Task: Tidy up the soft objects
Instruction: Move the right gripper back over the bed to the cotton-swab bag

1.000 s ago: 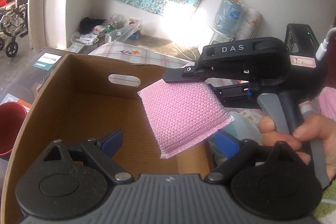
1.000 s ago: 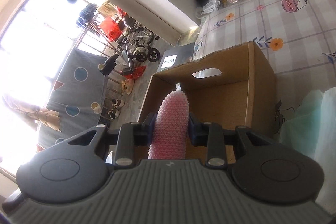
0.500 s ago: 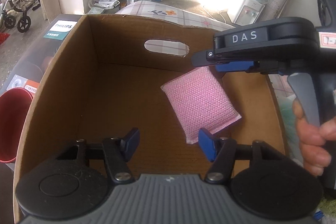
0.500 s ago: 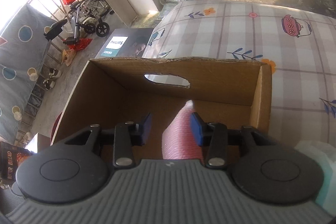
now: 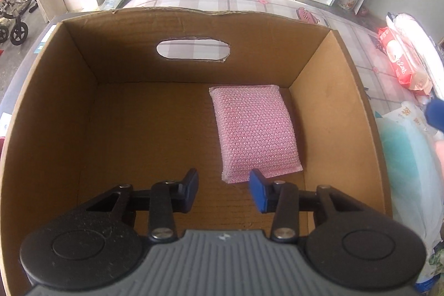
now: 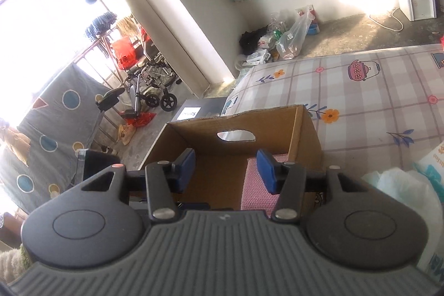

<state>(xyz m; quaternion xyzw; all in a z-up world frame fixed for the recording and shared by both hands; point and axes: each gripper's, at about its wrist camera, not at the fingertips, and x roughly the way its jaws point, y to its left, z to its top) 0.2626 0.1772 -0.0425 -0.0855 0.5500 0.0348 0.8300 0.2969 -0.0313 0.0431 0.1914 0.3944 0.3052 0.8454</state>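
The pink sponge (image 5: 254, 131) lies flat on the floor of the box (image 5: 330, 90), right of centre in the left view, its far edge against the back wall, with a strip of bare floor between it and the right wall.

The left gripper (image 5: 223, 189) hangs over the box pointing down; its fingers (image 5: 258, 192) are closing on nothing, the sponge's near corner just beyond them. The right gripper (image 6: 226, 171) sits outside the box with fingers opening and empty.

One item looks placed. A sensible next move is to lift the left gripper clear without nudging the sponge, then fetch another soft thing and lay it in the bare left half.

The left view shows the whole box floor and red packs (image 5: 399, 65) at right. The right view shows only a strip of sponge, plus the bed (image 6: 388, 101) and the white bundle (image 6: 399, 185) at lower right.
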